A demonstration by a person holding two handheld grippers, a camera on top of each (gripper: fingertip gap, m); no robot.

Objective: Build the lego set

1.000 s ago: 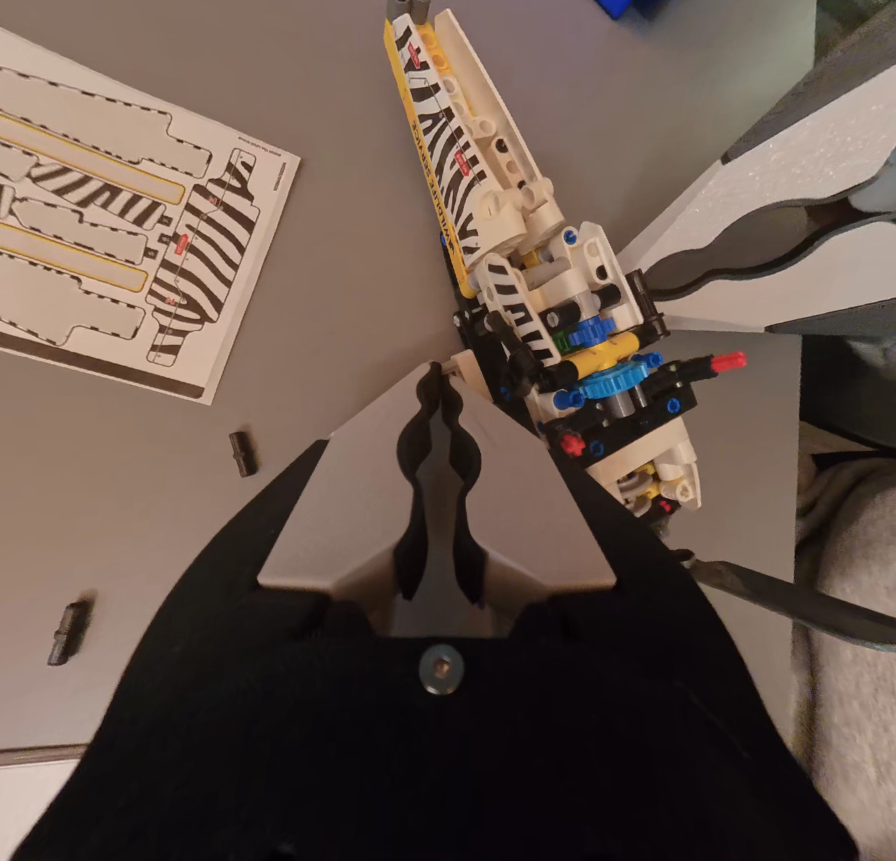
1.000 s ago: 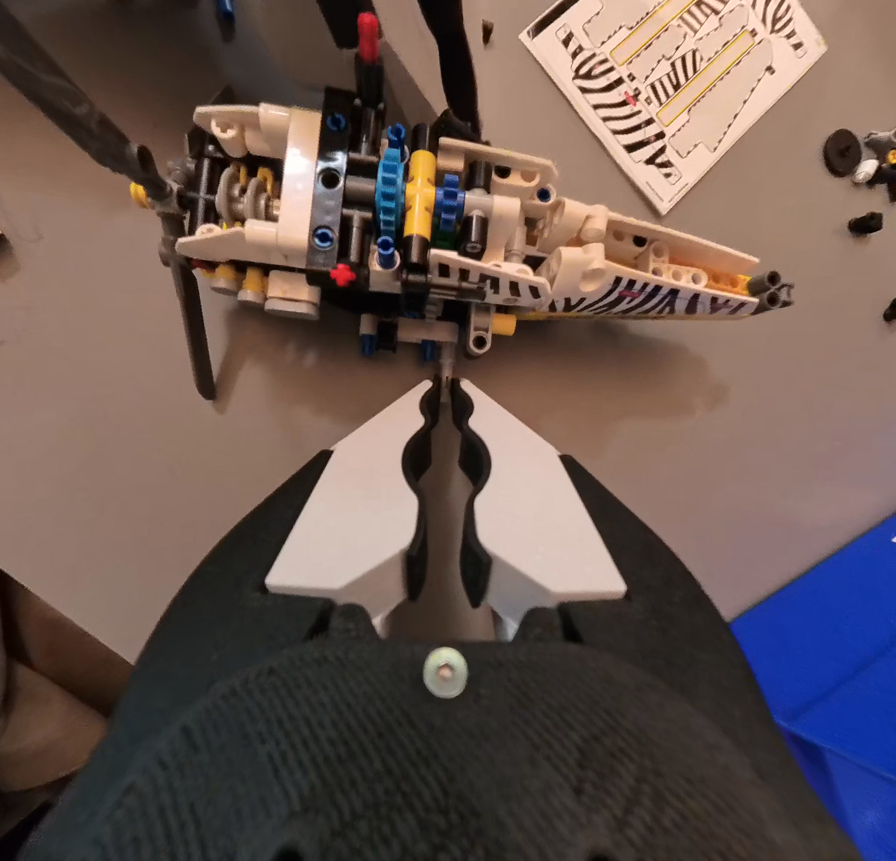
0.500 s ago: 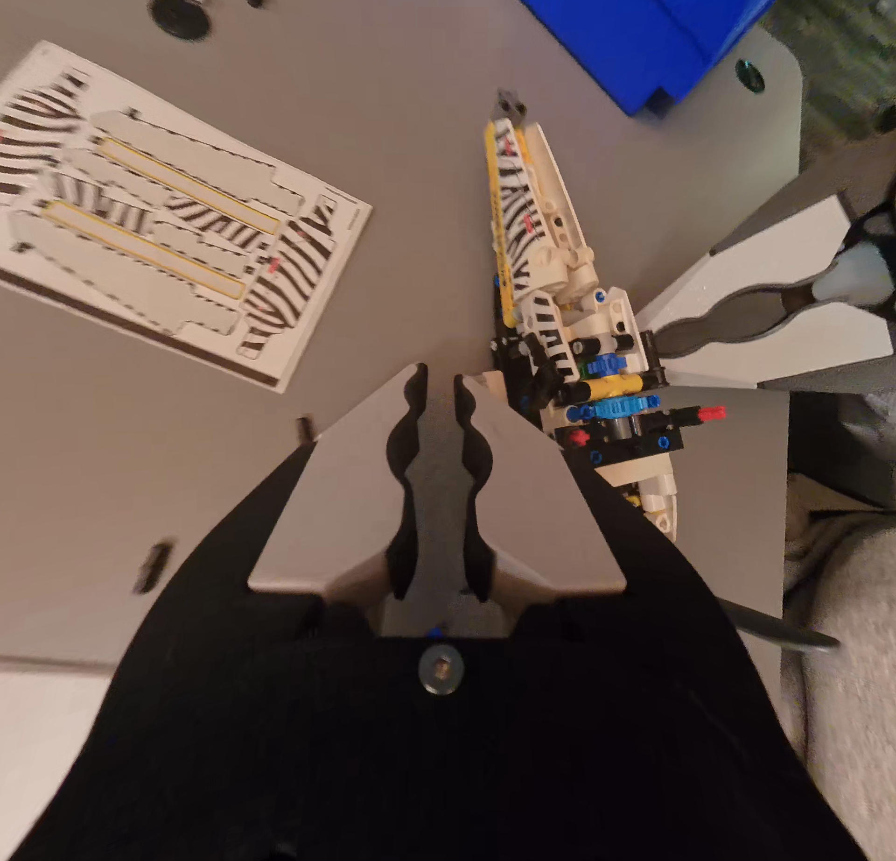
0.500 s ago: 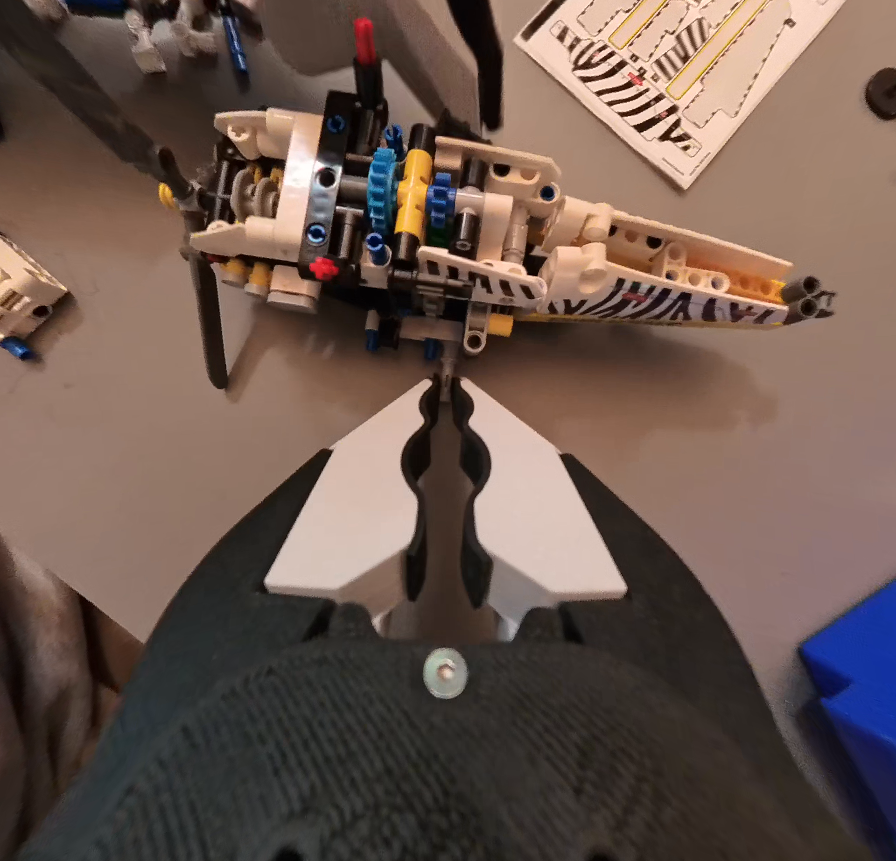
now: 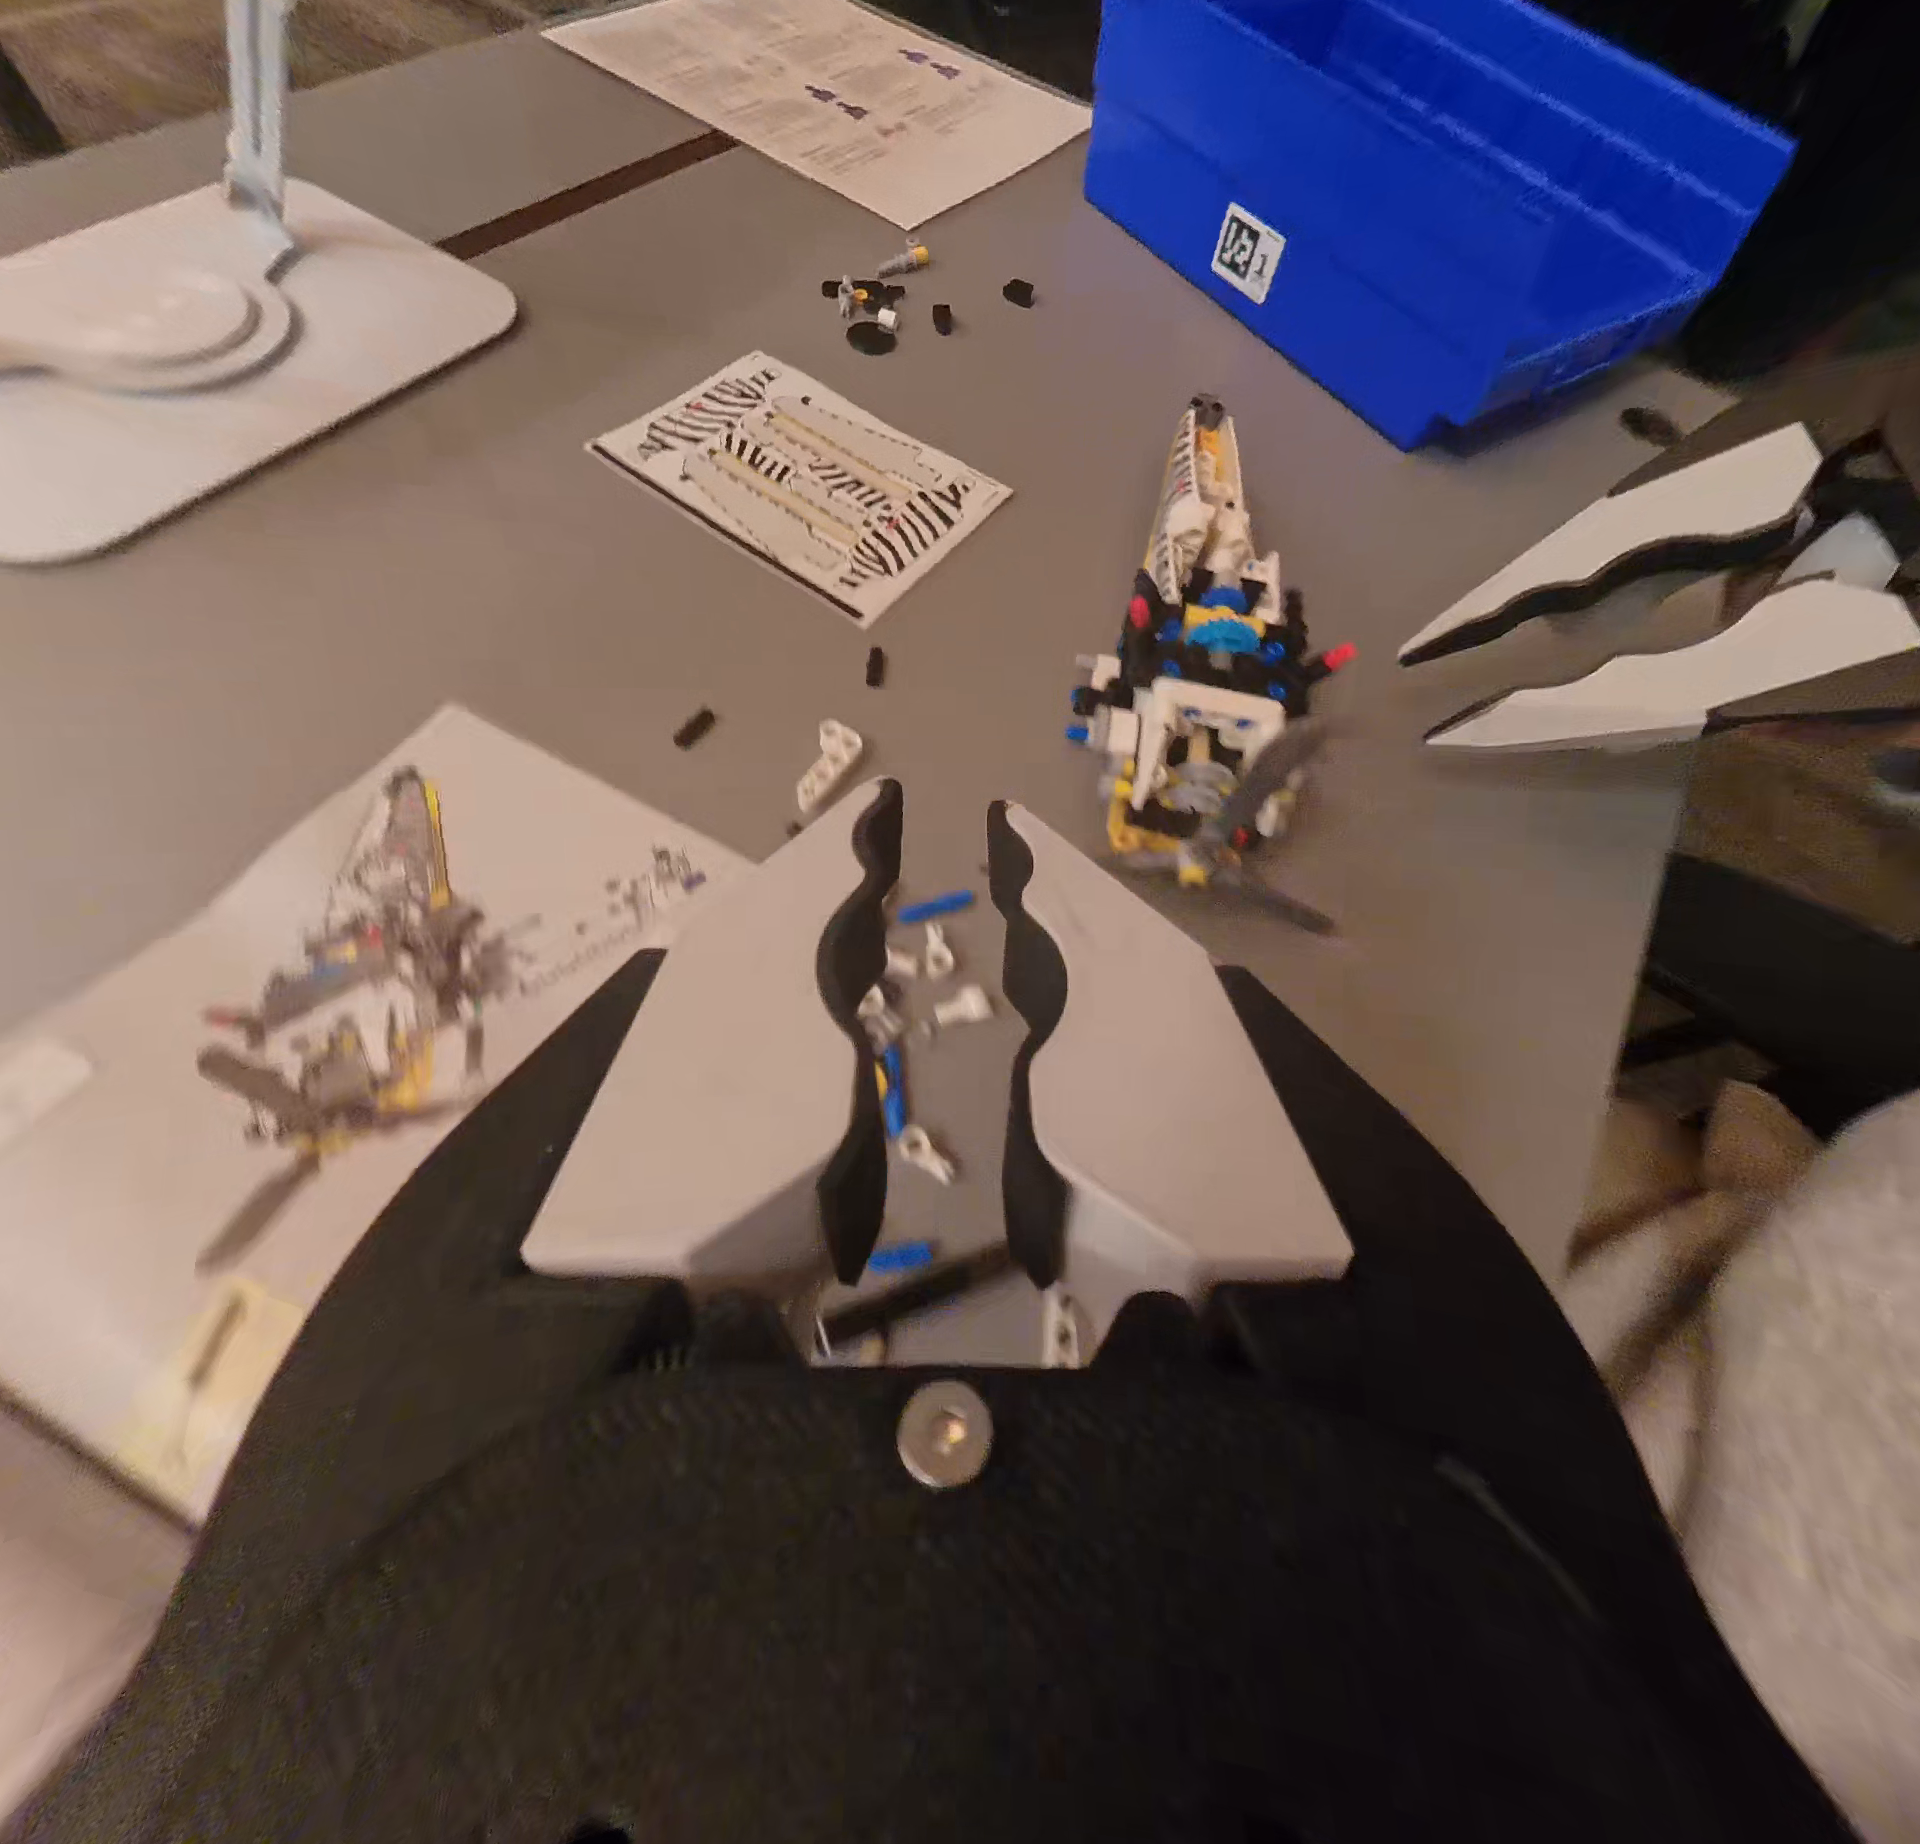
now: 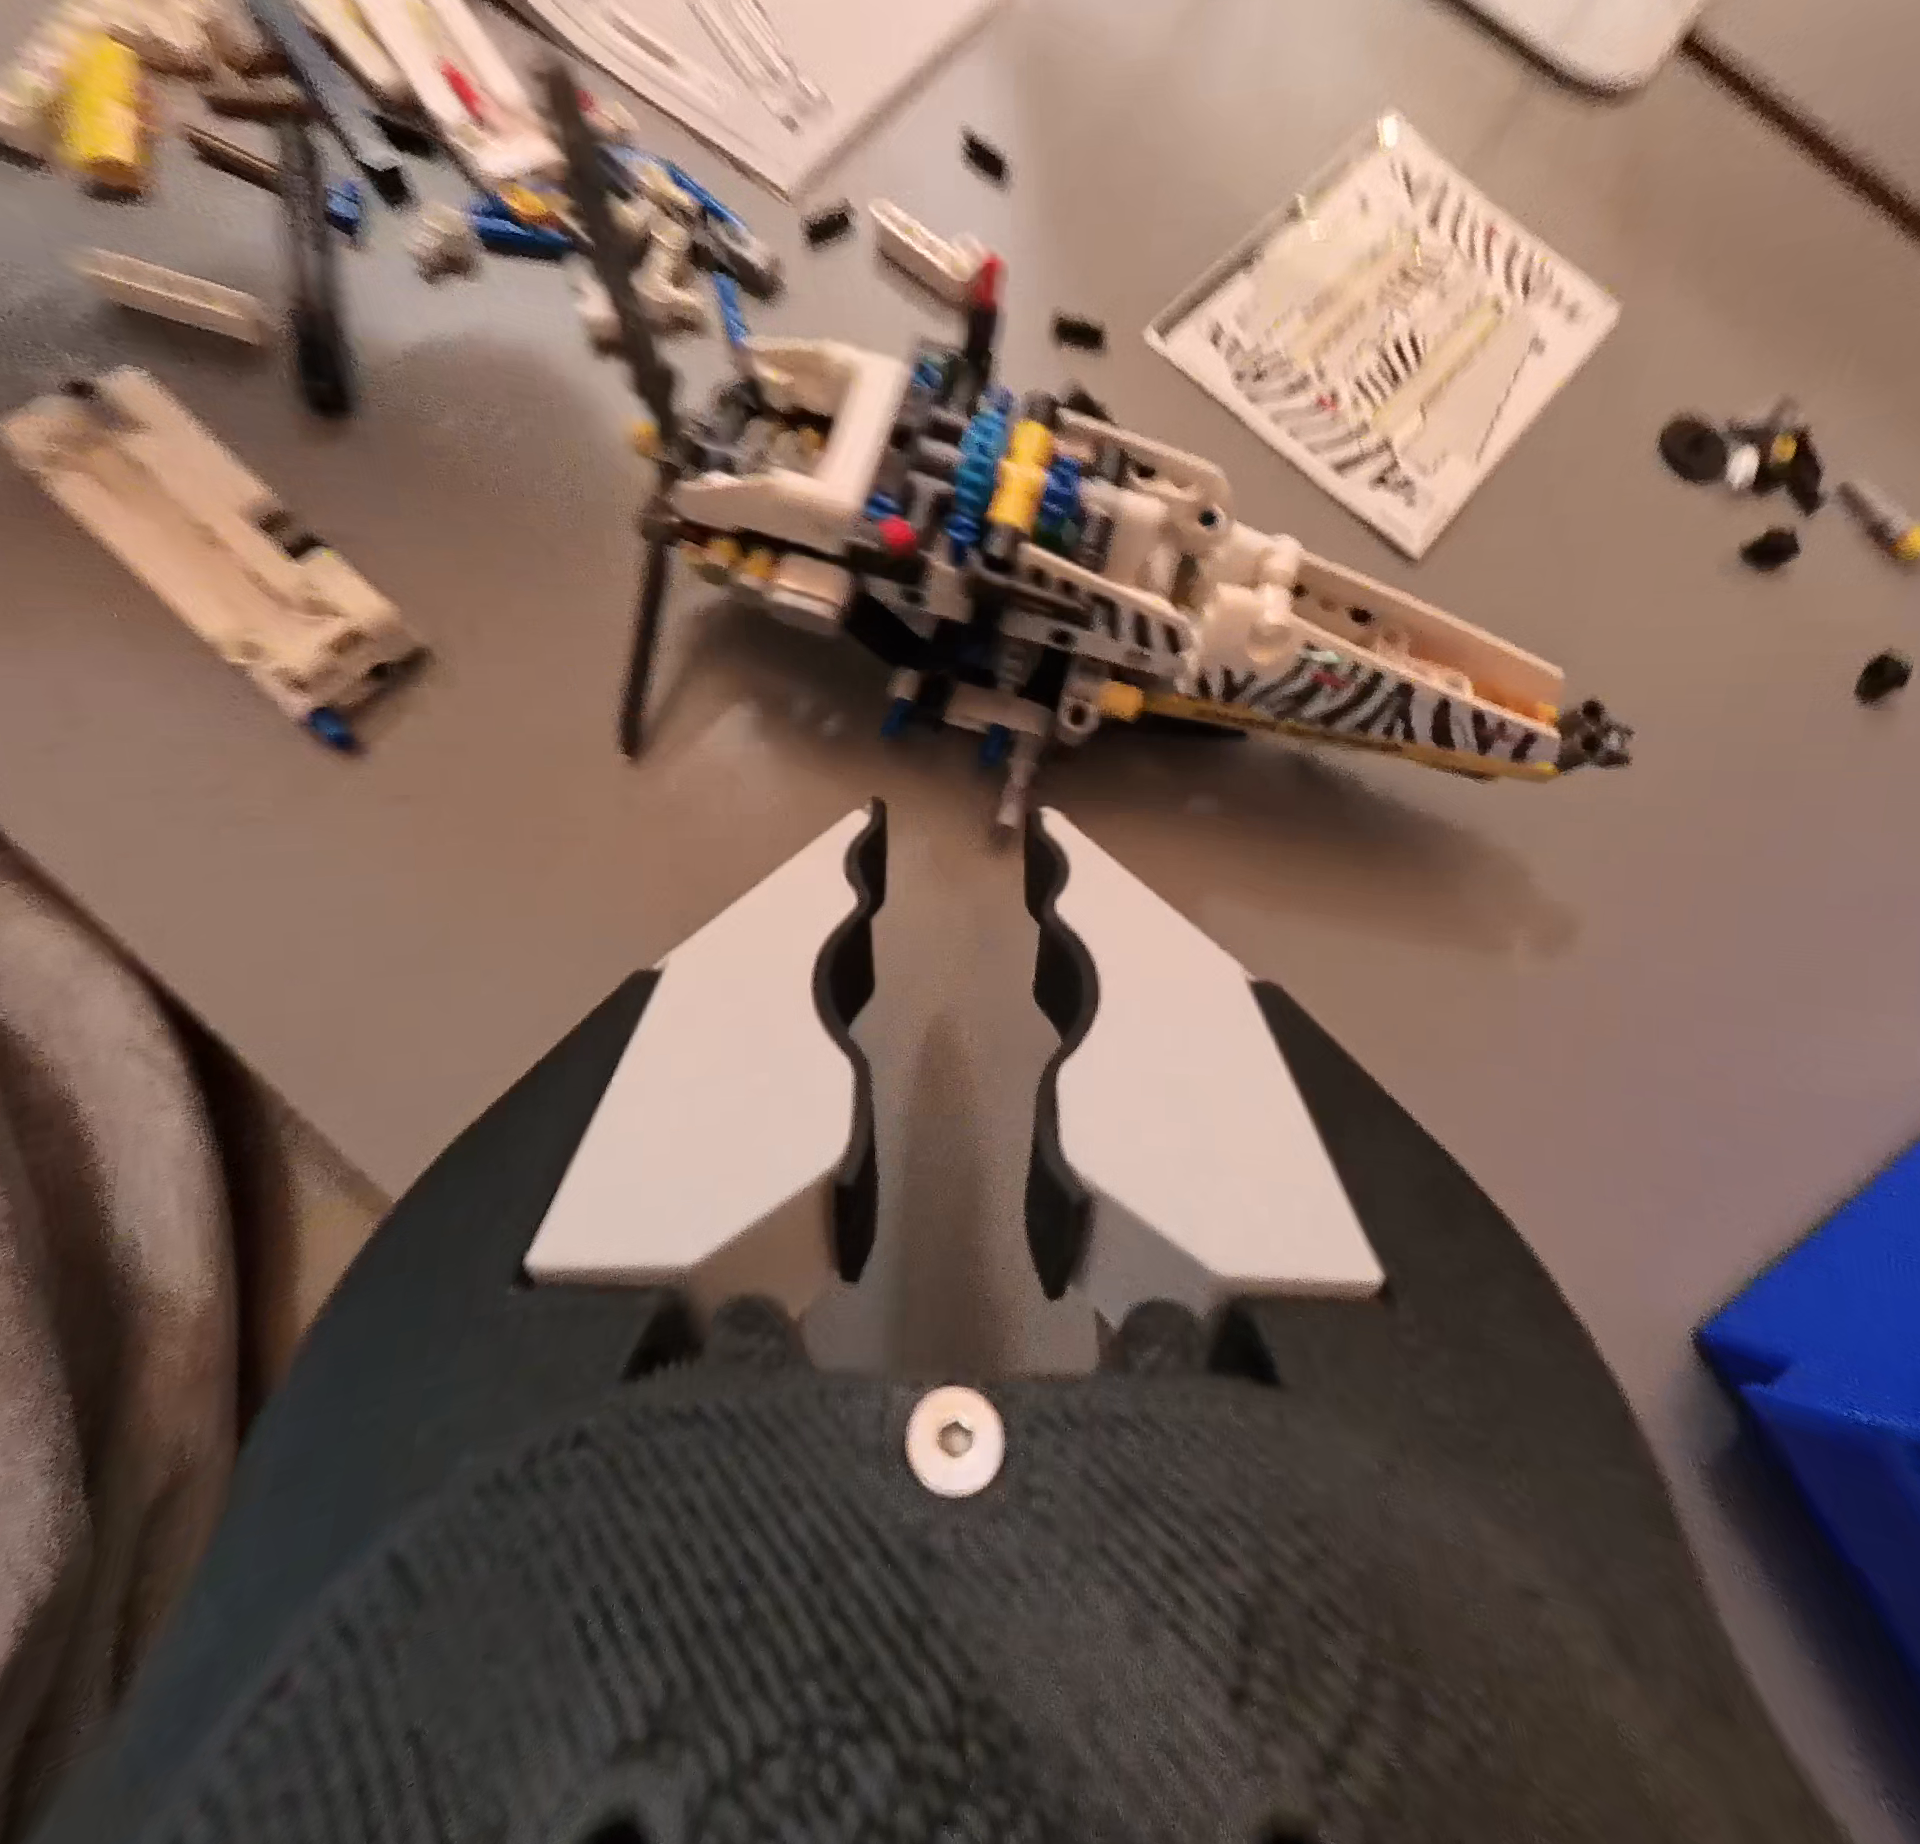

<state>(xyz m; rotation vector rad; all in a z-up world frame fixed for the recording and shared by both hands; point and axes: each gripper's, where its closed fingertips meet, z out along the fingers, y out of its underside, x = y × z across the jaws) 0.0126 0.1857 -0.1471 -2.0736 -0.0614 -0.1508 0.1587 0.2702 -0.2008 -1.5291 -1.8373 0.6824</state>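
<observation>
Left wrist view: left tongs [image 5: 940, 812] are held open and empty above loose small parts [image 5: 920, 973] on the grey table [image 5: 499, 589]. Lego model [image 5: 1195, 672] is seen near the table's right edge, propeller end toward the camera. Sticker sheet [image 5: 800, 480], instruction booklet [image 5: 312, 1015] and blue bin [image 5: 1413, 173] are also seen. Right tongs [image 5: 1439, 698] are seen just beside the model.

Right wrist view, blurred: right tongs [image 6: 951, 818] are parted, nothing gripped, with a grey pin [image 6: 1018, 781] of the model [image 6: 1091, 558] just ahead of the tips. Loose parts [image 6: 312, 132] are scattered toward the far left.
</observation>
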